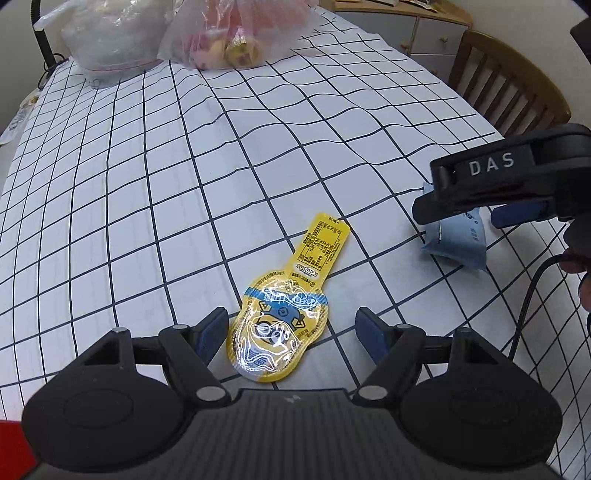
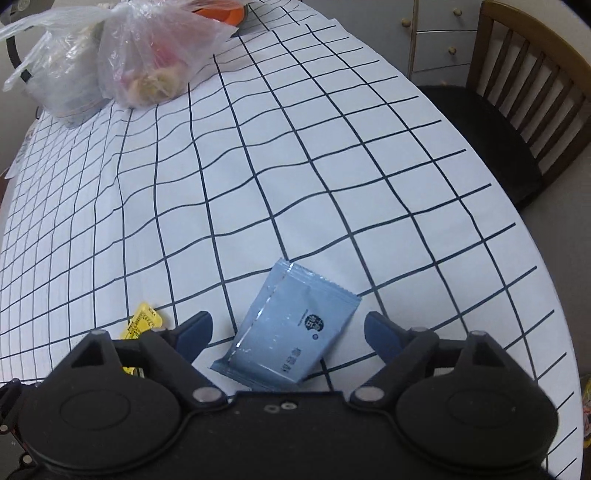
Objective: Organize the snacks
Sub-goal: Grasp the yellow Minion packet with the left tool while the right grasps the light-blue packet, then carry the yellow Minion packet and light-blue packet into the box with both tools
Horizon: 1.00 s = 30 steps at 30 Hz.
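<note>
Left gripper (image 1: 290,332), black with blue pads, spread wide astride the round end of a glossy yellow spoon-shaped snack packet (image 1: 286,310); pads clear of the wrapper on both sides. Flat on the white tablecloth with a dark grid (image 1: 147,184), narrow printed tab aimed away; small print too fine to read, glare over the cartoon face.

Right gripper (image 2: 288,332) likewise spread, straddling a pale blue foil snack sachet (image 2: 291,332) lying flat, no pad touching it. Near edge of the sachet cut off by the gripper body. In the left wrist view, the same sachet partly hidden behind the right gripper's black finger.

Only a yellow corner of the packet showing past the right gripper's left finger.

Farther off, two translucent plastic bags (image 2: 110,59) at the cloth's far end, contents blurred: pink and yellowish shapes. Beyond the table edge, a wooden slatted chair with a dark seat (image 2: 517,110) and a drawer unit (image 1: 424,33), partly cropped.
</note>
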Tool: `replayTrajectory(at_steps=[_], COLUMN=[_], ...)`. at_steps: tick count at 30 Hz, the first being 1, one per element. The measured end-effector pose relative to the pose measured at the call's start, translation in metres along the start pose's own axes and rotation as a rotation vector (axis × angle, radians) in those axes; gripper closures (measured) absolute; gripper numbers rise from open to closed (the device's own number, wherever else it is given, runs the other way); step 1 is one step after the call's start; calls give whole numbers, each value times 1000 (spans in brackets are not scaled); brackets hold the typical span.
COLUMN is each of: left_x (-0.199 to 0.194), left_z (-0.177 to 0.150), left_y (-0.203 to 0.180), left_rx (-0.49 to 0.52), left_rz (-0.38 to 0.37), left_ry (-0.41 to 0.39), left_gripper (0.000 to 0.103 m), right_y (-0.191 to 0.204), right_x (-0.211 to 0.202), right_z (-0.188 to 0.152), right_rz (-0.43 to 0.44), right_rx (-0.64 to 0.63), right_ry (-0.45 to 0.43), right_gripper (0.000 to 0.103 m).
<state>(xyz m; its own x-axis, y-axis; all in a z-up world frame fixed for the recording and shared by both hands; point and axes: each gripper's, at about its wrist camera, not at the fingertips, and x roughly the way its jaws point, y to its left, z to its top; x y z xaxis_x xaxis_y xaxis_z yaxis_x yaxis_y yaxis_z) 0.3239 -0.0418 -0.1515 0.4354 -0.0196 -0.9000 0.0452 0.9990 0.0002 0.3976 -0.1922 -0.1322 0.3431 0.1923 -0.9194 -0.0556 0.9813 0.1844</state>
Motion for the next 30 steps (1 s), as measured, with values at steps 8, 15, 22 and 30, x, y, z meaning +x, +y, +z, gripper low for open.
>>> replayTrajectory(at_steps=[8,15,22,30], left_x=[7,5,2,-8], left_z=[0,0,-4,-20], left_y=[4,1,-2,-2], left_rx=[6,-2,-41,-137], left_rz=[22,13,36,43], left_ry=[1,-13,-11,16], left_gripper=[29,45,51,51], right_y=[14,21,11,-5], right_x=[2,0,-8,-24], right_z=[-10,-22,-32,-53], right_rz=[-52,-114,-73,-42], right_rx=[-56,-147,-183,-211], right_ry=[-7,-44,-79,-77], right_gripper=[25,47,57,57])
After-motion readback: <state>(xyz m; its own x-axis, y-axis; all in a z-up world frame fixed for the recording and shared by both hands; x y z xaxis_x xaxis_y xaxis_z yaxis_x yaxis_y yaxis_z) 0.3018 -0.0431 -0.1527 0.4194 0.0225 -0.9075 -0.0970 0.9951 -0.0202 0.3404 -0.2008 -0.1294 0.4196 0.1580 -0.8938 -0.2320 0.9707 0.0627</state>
